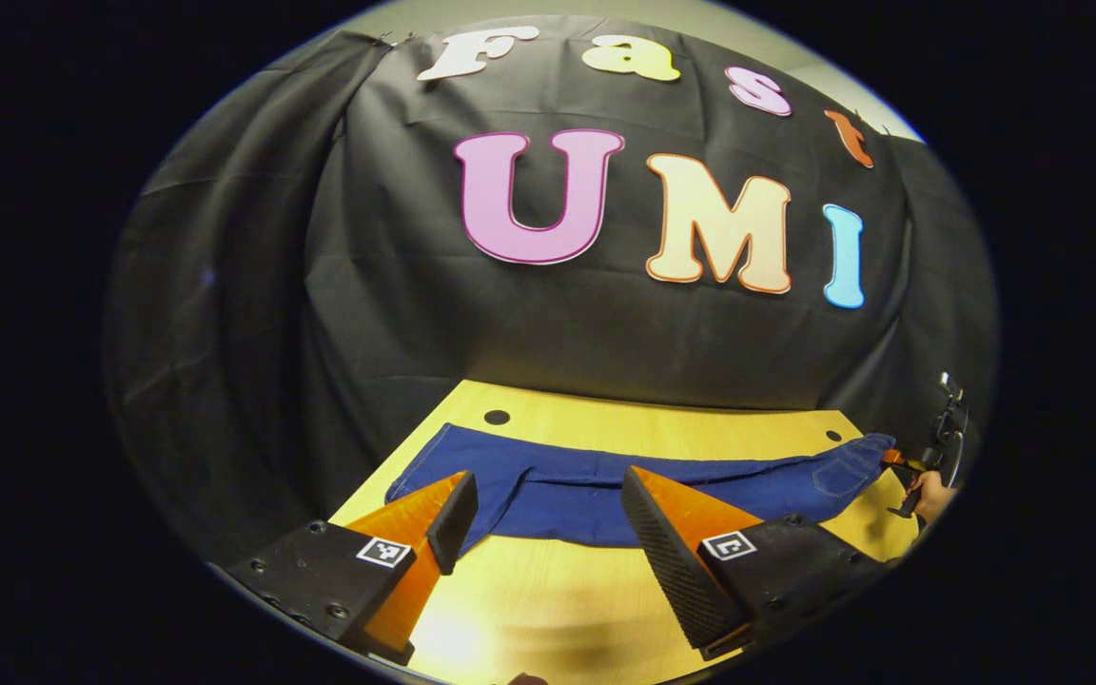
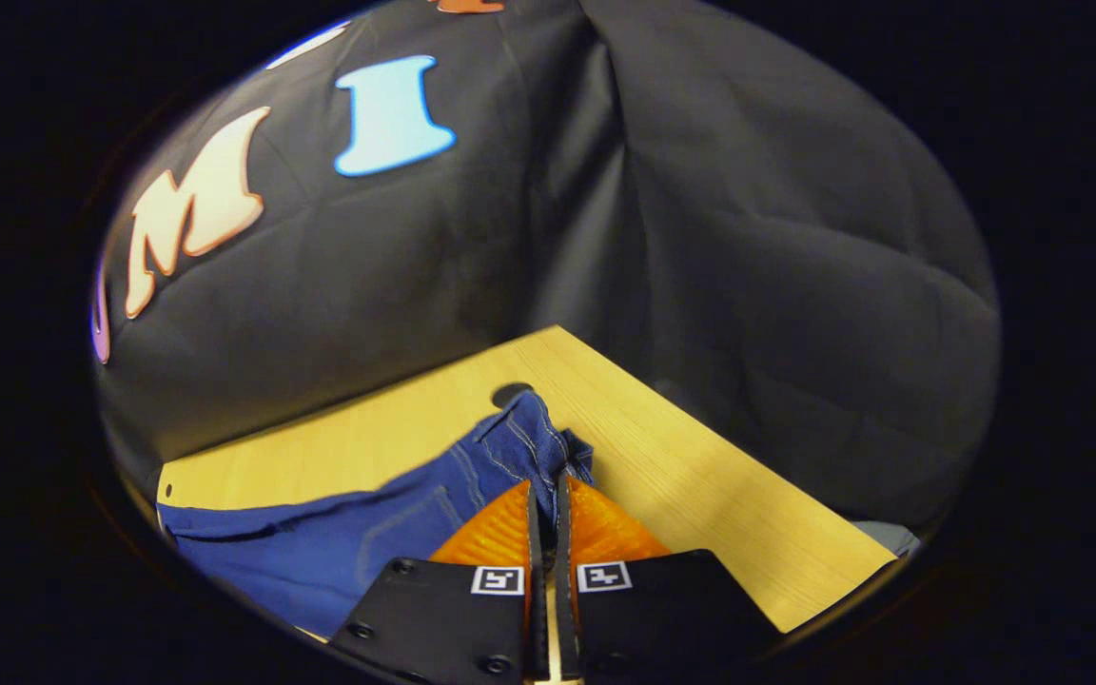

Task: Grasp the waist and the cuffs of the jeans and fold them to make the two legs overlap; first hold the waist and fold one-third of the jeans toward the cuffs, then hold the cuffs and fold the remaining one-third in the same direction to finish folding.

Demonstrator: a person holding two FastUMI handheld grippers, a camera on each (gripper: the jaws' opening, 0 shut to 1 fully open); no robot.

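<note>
Jeans (image 1: 624, 490) lay spread flat on the wooden surface (image 1: 548, 590), running across it in front of the black cloth wall (image 1: 396, 314), with the two legs side by side and a split between them near the middle. In the left gripper view, the left hand-held gripper (image 1: 548, 509) hovered above the near edge of the surface with its fingers wide apart, holding nothing, the cuff end of the jeans beyond its left finger. At the far right of that view, the right hand-held gripper (image 1: 895, 459) met the waist end, a person's hand (image 1: 929, 495) behind it. In the right gripper view, the right hand-held gripper (image 2: 546, 495) had its fingers closed together on the bunched waist of the jeans (image 2: 510, 447), close to a dark round hole (image 2: 510, 392) in the surface (image 2: 700, 495).
</note>
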